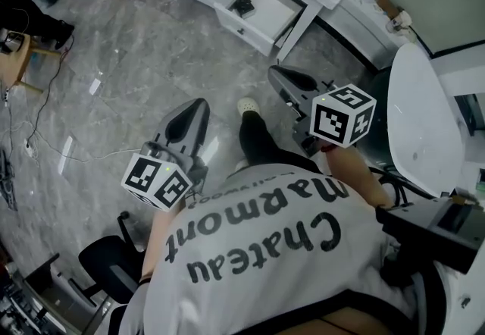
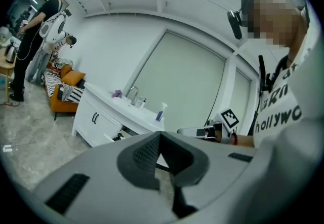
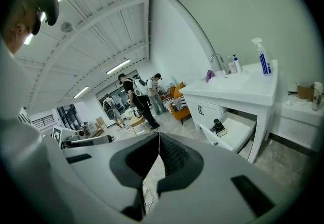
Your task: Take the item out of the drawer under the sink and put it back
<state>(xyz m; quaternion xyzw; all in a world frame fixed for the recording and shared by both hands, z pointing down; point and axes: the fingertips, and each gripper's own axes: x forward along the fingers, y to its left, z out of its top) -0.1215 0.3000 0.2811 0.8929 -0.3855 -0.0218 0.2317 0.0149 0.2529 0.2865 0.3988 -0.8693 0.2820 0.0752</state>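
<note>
A grey marbled floor (image 1: 144, 61) fills most of a white-walled room lit by ceiling strip lights, with cables trailing across it at one side. A white sink cabinet (image 3: 230, 91) stands against the wall. Its counter carries a tap (image 3: 217, 60) and a blue spray bottle (image 3: 262, 58) near the back edge, by the basin. An orange sofa (image 3: 180, 108) sits beyond the cabinet's far end, where several people (image 3: 132, 97) stand in the background.

Under the counter, beside the cabinet's closed doors, a white drawer (image 1: 282, 9) hangs pulled out. The item (image 1: 242, 4) lies inside it, close behind the front panel and toward one end. It is small and dark, a squat base with a rounded top; what it is cannot be made out.

A person in a white printed T-shirt (image 1: 303, 258) stands over the floor, well apart from the drawer. The left gripper (image 1: 198, 103) and the right gripper (image 1: 274, 72) are each held out in front, jaws pressed together with nothing between them.
</note>
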